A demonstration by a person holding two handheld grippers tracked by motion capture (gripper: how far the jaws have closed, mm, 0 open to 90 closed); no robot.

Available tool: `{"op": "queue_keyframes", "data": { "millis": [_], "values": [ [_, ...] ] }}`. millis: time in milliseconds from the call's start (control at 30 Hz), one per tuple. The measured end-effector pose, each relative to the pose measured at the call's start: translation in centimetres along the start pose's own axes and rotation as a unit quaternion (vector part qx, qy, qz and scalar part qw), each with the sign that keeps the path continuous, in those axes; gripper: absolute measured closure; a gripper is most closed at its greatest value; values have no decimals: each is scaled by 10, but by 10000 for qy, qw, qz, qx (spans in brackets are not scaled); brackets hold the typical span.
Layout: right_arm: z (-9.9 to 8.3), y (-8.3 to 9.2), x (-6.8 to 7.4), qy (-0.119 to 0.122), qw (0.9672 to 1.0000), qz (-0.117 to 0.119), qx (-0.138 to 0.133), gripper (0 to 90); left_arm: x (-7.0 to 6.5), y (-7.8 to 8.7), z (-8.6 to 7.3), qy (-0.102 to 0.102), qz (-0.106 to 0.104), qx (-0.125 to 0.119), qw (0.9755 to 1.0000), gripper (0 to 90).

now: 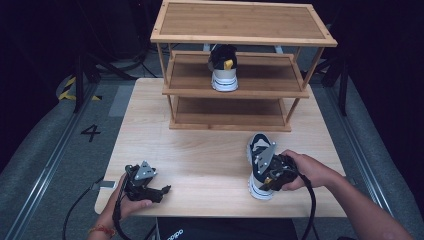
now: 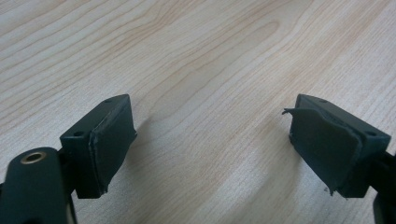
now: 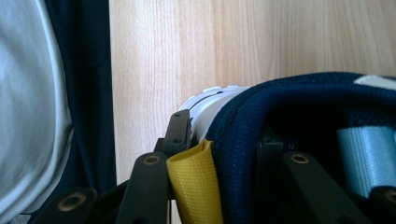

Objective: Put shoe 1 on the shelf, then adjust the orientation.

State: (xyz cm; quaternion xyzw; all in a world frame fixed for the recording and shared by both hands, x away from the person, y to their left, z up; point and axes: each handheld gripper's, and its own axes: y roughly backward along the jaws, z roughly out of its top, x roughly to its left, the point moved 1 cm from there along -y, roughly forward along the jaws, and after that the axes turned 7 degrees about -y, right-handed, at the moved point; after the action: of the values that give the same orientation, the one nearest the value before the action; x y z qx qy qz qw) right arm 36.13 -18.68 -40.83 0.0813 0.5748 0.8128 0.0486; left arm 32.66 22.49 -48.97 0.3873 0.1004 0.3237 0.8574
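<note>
Left to right across the pale wooden table [image 1: 200, 165]. The left gripper [image 1: 159, 191] rests near the table's front edge in the person's left hand [image 1: 125, 205] — its jaws stand wide apart over bare wood, its dark pads [image 2: 109, 144] touching nothing, so it appears parked out of the way while the other hand works.

Behind the table's middle stands a three-tier bamboo shoe rack [image 1: 240, 35]. One navy-and-white sneaker with a yellow heel tab [image 1: 223, 67] already sits on the middle shelf, heel toward the person; its position suggests the pair is being shelved.

At the right, the matching navy-and-white sneaker [image 1: 258, 150] lies on the table in front of the rack, toe pointing toward it. The right gripper [image 1: 270, 179] is clenched on the heel collar of this sneaker — one jaw outside by the yellow pull tab [image 3: 194, 186], the other inside the opening, the padded navy rim [image 3: 238, 154] pinched between them. A grip at the heel probably lets the shoe be carried toe-first onto a shelf.
</note>
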Motion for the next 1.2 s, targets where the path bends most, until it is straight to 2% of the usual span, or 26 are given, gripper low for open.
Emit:
{"op": "queue_keyframes", "data": {
  "millis": [67,100,167,200,367,467,533,633,800,867,933,967,1100,1200],
  "values": [
    [0,0,0,-13,9999,-28,-98,683,0,0,0,25,-21,3,10000,146],
    [0,0,0,27,10000,19,-79,685,0,0,0,7,-41,21,10000,145],
    [0,1,1,54,10000,-36,-63,687,0,-1,0,23,-64,21,10000,141],
    [0,1,1,89,9998,-54,-139,689,1,-1,1,-23,-45,16,10000,139],
    [1,9,4,62,9998,-137,-130,690,2,-1,1,-34,-90,5,10000,134],
    [2,16,4,151,9996,-152,-182,689,2,-2,1,2,-109,2,9999,134],
    [2,22,4,220,9994,-171,-215,689,3,-2,2,-63,-94,22,9999,133],
    [3,33,5,196,9993,-203,-257,689,3,-2,2,-65,-96,15,9999,133],
    [8,51,4,189,9980,-461,-376,686,4,-2,2,-73,-106,20,9999,133],
    [9,55,3,193,9979,-450,-432,685,4,-2,2,-70,-112,10,9999,134],
    [13,68,3,251,9973,-462,-521,685,3,-2,2,-66,-94,16,9999,134],
    [14,72,3,358,9969,-517,-479,685,3,-2,2,-65,-95,14,9999,133],
    [21,84,5,452,9957,-727,-364,686,4,-2,2,-64,-103,18,9999,134],
    [25,95,4,511,9946,-818,-391,685,4,-2,2,-68,-103,20,9999,133]
  ]
}}
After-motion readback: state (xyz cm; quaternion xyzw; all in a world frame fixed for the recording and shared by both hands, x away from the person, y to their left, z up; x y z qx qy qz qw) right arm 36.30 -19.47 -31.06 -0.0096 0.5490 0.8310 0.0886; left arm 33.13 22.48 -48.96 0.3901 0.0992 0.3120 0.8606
